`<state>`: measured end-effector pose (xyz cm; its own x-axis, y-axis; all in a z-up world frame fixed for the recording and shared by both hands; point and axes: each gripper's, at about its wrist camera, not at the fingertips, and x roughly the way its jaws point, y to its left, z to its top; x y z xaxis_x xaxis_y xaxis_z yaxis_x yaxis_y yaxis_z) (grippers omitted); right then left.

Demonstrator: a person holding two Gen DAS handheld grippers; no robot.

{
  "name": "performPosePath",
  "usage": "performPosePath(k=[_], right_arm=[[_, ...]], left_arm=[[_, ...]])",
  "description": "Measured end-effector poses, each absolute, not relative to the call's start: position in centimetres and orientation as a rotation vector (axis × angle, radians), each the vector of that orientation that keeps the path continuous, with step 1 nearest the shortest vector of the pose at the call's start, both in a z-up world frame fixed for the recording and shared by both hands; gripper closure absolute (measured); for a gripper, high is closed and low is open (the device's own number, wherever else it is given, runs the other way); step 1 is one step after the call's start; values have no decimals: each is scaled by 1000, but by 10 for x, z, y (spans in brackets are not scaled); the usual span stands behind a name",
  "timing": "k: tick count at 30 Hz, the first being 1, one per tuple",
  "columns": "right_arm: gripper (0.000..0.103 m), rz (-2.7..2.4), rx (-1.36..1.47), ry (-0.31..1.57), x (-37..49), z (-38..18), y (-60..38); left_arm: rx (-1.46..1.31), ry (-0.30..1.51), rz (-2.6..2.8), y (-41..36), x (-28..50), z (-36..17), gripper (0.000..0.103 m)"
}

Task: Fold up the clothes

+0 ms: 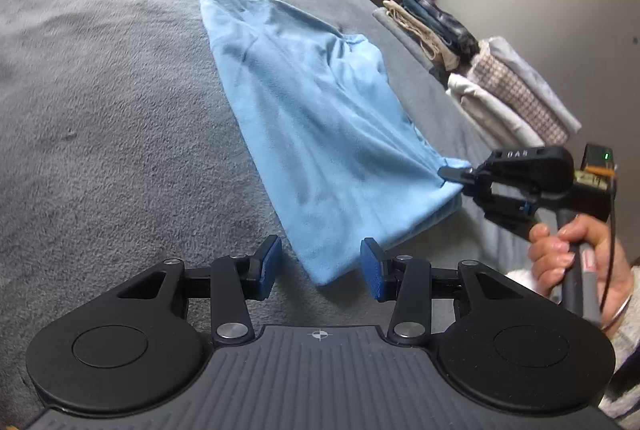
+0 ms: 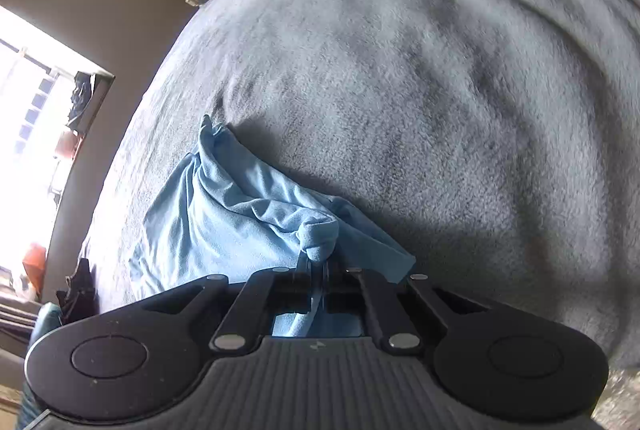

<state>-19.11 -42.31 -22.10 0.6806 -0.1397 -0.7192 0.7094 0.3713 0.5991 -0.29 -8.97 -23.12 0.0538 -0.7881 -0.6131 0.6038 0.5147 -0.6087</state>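
Light-blue garment [image 1: 304, 118] is lying part-folded on the grey bed blanket [image 1: 100, 78], its long body stretched away from the left hand-held gripper [image 1: 318, 266].

- Right hand-held gripper [image 1: 454, 174] is clenched on one near corner of the garment, cloth being bunched into a knob at the tips [image 2: 318, 242].
- Left hand-held gripper is standing released, jaws apart, with the other near corner of the garment lying between the blue pads [image 1: 370, 268]; nothing is being pinched.

Risks, as judged:
- Only a small wad is being held on the right; a pull could be slipping it free.
- If the left jaws are closed too shallow, one layer alone may be caught and the fold is coming out skewed.
- Uneven lifting could be dragging the far end of the garment and rucking it.

Hard to make out:
- Layer count at the near edge of the garment is unclear.
- Right pads are being hidden by cloth.
- Stacked folded clothes [image 1: 516, 90] beyond the garment are being cut off and blurred.
- Only a hand [image 1: 576, 254] of the person is showing.
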Motion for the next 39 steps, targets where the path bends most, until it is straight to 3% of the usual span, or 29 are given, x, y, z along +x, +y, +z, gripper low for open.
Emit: performPosePath(k=[13,22,24,26,28,33,37,39], right_arm=[[99,-646,943,740,-186,-216,-423],[96,-544,1160,703,-197,-221,-444],[96,-510,1199,728,-196,-225,-448],[97,-503,1162,747,-193,-224,-449],[102,-516,1080,753,-191,-218,-447],[102,-530,1000,830,-189,-217,-444],[98,-542,1039,861,-192,-221,-451],[89,-558,1032,857,-199,-216,-455]], left_arm=[[-252,1148,-1037,-98,4,-238,65],[-243,1146,-1021,-98,3,-241,71],[-248,1150,-1015,-99,4,-242,74],[-240,1147,-1007,-100,4,-242,90],[-234,1139,-1011,-100,3,-241,99],[-231,1157,-1014,-101,4,-244,100],[-277,1198,-1012,-96,8,-251,98],[-296,1211,-1011,-94,9,-252,98]])
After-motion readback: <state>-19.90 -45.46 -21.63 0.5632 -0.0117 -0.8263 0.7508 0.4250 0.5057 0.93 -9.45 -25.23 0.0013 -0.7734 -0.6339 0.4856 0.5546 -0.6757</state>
